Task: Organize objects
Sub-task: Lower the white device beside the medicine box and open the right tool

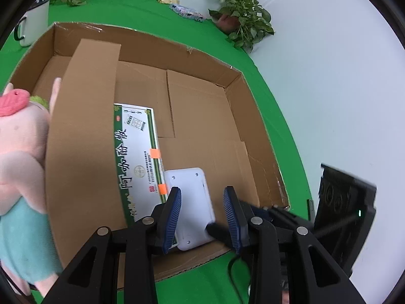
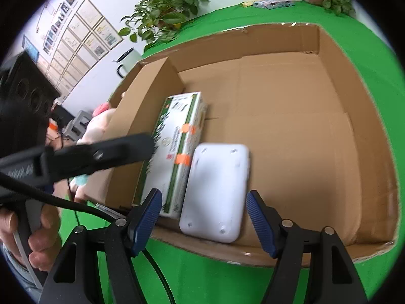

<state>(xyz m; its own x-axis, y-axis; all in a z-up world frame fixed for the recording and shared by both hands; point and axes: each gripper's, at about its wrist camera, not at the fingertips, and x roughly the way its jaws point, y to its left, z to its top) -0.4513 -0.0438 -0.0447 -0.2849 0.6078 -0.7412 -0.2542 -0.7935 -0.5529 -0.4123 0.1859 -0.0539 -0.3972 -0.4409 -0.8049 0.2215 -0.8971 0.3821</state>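
Both tongs stand spread wide with nothing between their blue pads. From its own camera, the left gripper (image 1: 203, 217) hovers over the near edge of the cardboard box (image 1: 255, 116), its fingers straddling the near end of the white device (image 1: 192, 202) without touching it. From its own camera, the right gripper (image 2: 205, 223) likewise sits at the near wall of the cardboard box (image 2: 354, 131), with the white device (image 2: 217, 192) lying just ahead of and between its two fingers, apart from both pads.

The white device lies flat, back side up with small screw holes showing, on the box floor against the near wall. Touching its side lies the green-and-white medicine carton (image 1: 138, 157), long and narrow with two orange tape strips on it; in the right wrist view the medicine carton (image 2: 177, 147) sits between the device and an upright cardboard flap (image 2: 141, 116). Beyond that flap, outside the box, a pink plush toy (image 1: 20, 167) in a teal garment stands. The box rests on a green cloth (image 1: 278, 126), and farther from the box stand a white mug (image 1: 35, 25) and a potted plant (image 1: 243, 17)
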